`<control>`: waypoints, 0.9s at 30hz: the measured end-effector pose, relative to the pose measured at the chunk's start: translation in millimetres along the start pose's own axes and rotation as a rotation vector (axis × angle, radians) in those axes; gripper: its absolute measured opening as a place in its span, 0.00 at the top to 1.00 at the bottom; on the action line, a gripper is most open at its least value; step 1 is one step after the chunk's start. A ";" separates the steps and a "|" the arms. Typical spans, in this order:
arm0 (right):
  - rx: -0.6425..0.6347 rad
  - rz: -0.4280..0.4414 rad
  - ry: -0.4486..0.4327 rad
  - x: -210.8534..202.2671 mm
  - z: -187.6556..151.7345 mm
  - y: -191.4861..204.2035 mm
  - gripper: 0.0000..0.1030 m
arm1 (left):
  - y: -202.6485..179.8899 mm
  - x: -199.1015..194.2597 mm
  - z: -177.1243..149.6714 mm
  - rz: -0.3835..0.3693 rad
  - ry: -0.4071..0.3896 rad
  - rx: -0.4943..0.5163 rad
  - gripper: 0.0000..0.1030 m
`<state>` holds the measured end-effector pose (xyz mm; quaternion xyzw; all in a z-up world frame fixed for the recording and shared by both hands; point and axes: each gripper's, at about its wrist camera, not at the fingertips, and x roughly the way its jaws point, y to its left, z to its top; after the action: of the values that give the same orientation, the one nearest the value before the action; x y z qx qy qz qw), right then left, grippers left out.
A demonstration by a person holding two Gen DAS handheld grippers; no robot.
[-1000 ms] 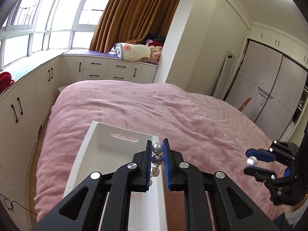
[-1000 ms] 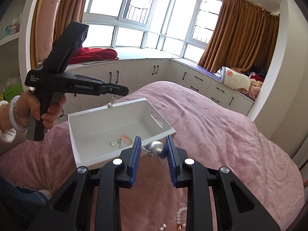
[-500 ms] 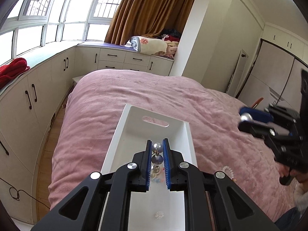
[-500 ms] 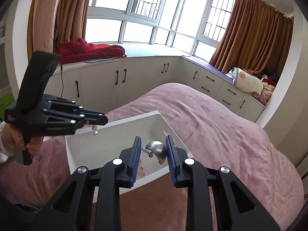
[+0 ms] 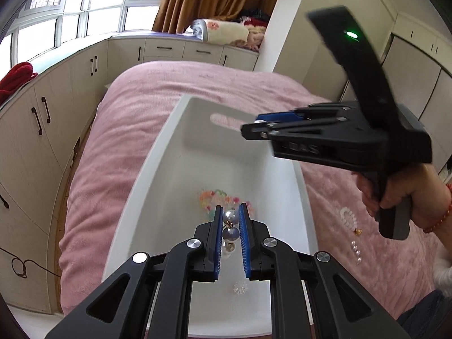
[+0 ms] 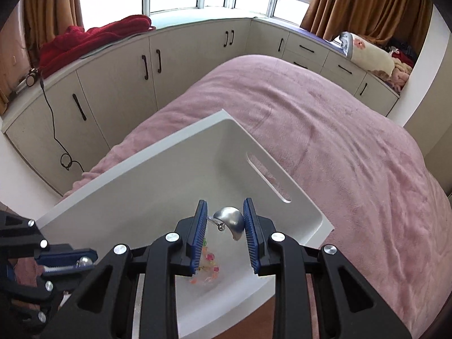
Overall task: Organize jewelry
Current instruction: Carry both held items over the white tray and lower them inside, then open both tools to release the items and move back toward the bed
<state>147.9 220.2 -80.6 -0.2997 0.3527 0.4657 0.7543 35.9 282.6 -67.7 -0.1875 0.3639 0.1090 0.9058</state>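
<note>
A white bin [image 5: 158, 169] lies on the pink bed; it also shows in the right wrist view [image 6: 169, 169]. My left gripper [image 5: 231, 219] is shut on a pearl drop earring [image 5: 229, 226] and holds it over the bin's near half. My right gripper [image 6: 224, 217] is shut on a silver curved earring [image 6: 230, 220] above the bin's inside; it shows from the side in the left wrist view [image 5: 254, 125], over the bin's far end. A colourful bead bracelet [image 5: 214, 197] and a small clear flower piece [image 5: 240, 287] lie on the bin floor.
A white bead bracelet [image 5: 349, 220] and a short pearl strand [image 5: 356, 252] lie on the pink blanket [image 5: 135, 118] right of the bin. Cream cabinets [image 6: 118, 79] run along the bed's far side under the windows. A red blanket [image 6: 90, 39] lies on the counter.
Both grippers have moved in over the bin, each holding its earring. The right gripper came from the right side to above the bin's far end.
</note>
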 end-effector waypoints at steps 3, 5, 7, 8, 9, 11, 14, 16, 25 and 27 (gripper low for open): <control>0.028 0.005 0.053 23.2 -2.5 0.9 0.74 | -2.9 12.1 -5.3 0.026 0.036 0.015 0.84; 0.051 0.011 0.076 37.3 -5.1 1.7 0.74 | -5.1 18.9 -8.3 0.033 0.054 0.024 0.84; 0.071 0.011 0.086 45.4 -7.2 2.1 0.73 | -7.1 26.1 -10.9 0.045 0.070 0.027 0.84; 0.082 0.013 0.094 49.0 -8.3 1.6 0.73 | -7.4 27.4 -11.1 0.048 0.073 0.027 0.84; 0.090 0.012 0.098 51.4 -9.2 1.0 0.73 | -7.5 28.7 -12.2 0.051 0.076 0.026 0.80; 0.111 0.014 0.081 49.0 -9.7 -2.2 0.60 | -6.3 31.0 -13.2 0.061 0.076 0.017 0.73; 0.149 0.049 0.020 34.4 -7.9 -8.5 0.57 | -6.1 30.9 -12.2 0.071 0.072 -0.001 0.68; 0.182 0.084 -0.027 20.4 -6.1 -16.1 0.52 | -5.5 28.8 -10.4 0.068 0.064 -0.022 0.65; 0.154 0.046 -0.204 -46.3 6.5 -34.0 0.44 | -25.0 5.4 12.2 0.053 -0.046 -0.070 0.51; 0.121 0.016 -0.246 -64.0 6.8 -34.5 0.36 | -32.8 -0.7 16.1 0.049 -0.070 -0.063 0.49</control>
<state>160.8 180.8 -20.5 -0.1916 0.2871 0.4830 0.8047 56.4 259.6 -48.0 -0.2031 0.3331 0.1492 0.9086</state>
